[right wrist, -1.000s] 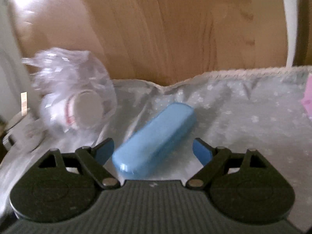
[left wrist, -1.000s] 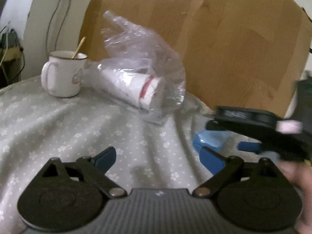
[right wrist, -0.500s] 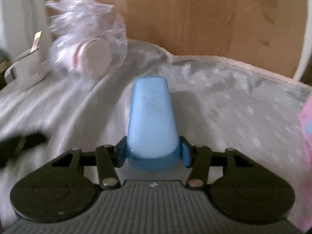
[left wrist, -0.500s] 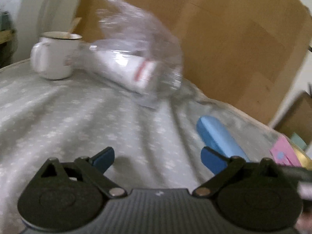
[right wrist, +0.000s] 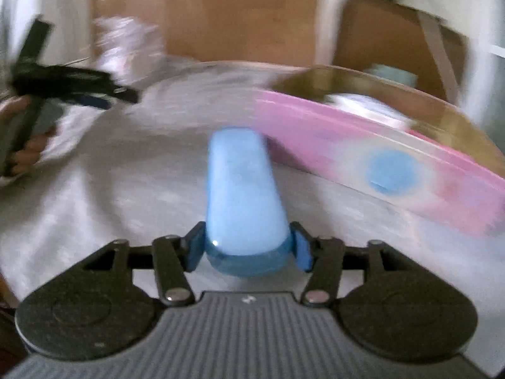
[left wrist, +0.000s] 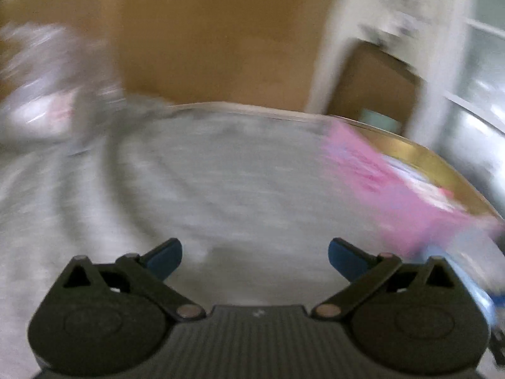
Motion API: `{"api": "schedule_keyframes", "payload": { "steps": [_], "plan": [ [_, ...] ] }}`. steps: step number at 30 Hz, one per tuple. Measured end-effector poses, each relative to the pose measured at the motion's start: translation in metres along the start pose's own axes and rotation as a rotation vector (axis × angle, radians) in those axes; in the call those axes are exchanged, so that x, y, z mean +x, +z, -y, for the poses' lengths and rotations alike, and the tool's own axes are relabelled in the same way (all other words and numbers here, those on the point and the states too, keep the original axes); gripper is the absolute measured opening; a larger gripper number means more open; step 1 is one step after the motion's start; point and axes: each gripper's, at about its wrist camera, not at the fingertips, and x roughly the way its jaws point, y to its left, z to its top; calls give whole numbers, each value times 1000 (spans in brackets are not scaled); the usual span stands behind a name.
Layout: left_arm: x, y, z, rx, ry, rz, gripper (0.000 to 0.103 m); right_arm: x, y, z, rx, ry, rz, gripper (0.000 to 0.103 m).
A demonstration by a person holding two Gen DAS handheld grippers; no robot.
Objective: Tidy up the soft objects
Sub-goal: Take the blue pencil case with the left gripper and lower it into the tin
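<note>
- the right tongs (right wrist: 246, 249) are clamped on the near end of a light blue, smooth, oblong hard case (right wrist: 244, 195), one blue pad on each side; the case points straight ahead over the grey cloth-covered bench (right wrist: 126, 195).
- the left tongs (left wrist: 255, 254) stand wide apart with nothing between the blue pads, above bare grey cloth (left wrist: 221, 183).
- just right of the case's far end lies a flat pink packet with a blue round mark (right wrist: 388, 170), stretching across to the right edge; whether case and packet touch is lost in blur.
- behind the packet curves the rim of a round gold-coloured tray (right wrist: 457, 117), with pale items inside too smeared to name.
- a crumpled clear plastic bag (right wrist: 126, 44) sits far left at the back of the bench, against a brown board wall (right wrist: 240, 12).
- the right view alone shows the case, and the left tongs as a dark shape held in a hand (right wrist: 28, 145) at the left edge.
- the left view shows the bag (left wrist: 47, 88) as a pale blur at far left, the pink packet (left wrist: 394, 195) at right with the gold rim (left wrist: 426, 154) behind it, and only a sliver of blue at its lower right edge.
- the cloth's back edge runs along the board wall; open cloth lies between bag and packet, in front of both tongs.
- both views are motion-blurred.
</note>
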Motion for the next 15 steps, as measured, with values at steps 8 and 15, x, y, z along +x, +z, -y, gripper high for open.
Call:
{"api": "schedule_keyframes", "payload": {
  "steps": [8,15],
  "plan": [
    [28,1,115,119,-236,-113,102,-28,-28,36,96,-112,87,73],
    [56,-11,152,145,-272,-210,95,-14,-29,46,79,-75,112,73]
  ]
}}
